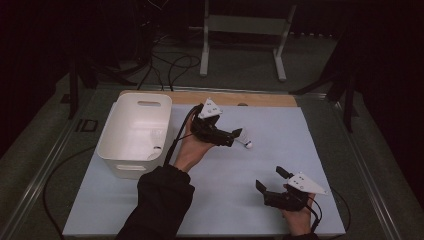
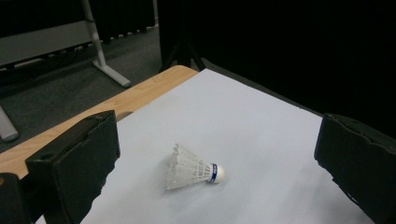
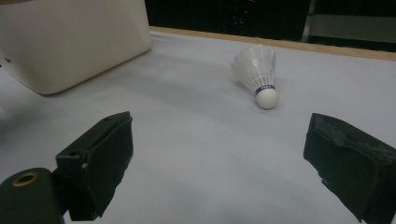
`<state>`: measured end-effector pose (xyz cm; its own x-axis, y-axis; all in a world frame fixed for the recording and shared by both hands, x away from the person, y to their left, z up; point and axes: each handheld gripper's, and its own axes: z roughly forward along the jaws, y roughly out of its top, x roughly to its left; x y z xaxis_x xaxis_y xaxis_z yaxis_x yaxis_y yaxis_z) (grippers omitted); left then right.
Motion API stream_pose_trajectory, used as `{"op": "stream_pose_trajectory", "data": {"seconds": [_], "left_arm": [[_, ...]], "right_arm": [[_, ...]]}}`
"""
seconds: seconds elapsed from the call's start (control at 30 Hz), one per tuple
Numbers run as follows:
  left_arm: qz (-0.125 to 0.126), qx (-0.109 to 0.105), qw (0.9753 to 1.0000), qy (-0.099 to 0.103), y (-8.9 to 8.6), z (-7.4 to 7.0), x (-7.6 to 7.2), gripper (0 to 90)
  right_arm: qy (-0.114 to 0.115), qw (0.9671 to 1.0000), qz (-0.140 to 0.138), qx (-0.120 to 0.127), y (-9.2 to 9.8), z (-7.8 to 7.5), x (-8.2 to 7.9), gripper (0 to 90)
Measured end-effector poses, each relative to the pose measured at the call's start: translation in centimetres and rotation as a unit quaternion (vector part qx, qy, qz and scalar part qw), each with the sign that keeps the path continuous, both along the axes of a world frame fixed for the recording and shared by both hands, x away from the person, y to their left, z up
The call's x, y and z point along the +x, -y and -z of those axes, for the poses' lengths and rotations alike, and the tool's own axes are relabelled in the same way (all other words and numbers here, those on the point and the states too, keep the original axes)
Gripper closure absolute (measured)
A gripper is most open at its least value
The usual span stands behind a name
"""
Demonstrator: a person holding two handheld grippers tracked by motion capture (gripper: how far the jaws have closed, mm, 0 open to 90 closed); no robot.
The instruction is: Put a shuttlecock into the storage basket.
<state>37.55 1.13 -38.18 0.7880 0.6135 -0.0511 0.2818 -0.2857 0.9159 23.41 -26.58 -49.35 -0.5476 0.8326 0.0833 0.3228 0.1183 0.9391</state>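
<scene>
A white feathered shuttlecock (image 1: 245,141) with a blue band and cork tip lies on its side on the pale sheet (image 1: 280,130). My left gripper (image 1: 234,137) hovers right beside it, open. In the left gripper view the shuttlecock (image 2: 191,169) lies ahead between the wide-apart jaws of that gripper (image 2: 217,128), untouched. My right gripper (image 1: 271,179) sits near the front right of the sheet, open and empty. From the right gripper view (image 3: 222,123) the shuttlecock (image 3: 259,70) lies farther off, cork end toward me.
A white plastic bin (image 1: 112,132) stands at the left of the sheet, with a small white object inside that I cannot identify; its wall (image 3: 74,42) is in the right gripper view. A wooden table edge (image 1: 235,98) runs along the back, with a metal stand (image 1: 245,30) beyond.
</scene>
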Motion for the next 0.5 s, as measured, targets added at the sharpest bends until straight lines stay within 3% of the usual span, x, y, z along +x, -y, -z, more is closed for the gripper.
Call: {"op": "stream_pose_trajectory", "data": {"seconds": [0.5], "left_arm": [[0.003, -0.003, 0.9999, 0.01, 0.67, 0.23, 0.99, 1.0]], "right_arm": [[0.0, 1.0, -0.002, -0.001, 0.06, 0.0, 0.02, 8.1]]}}
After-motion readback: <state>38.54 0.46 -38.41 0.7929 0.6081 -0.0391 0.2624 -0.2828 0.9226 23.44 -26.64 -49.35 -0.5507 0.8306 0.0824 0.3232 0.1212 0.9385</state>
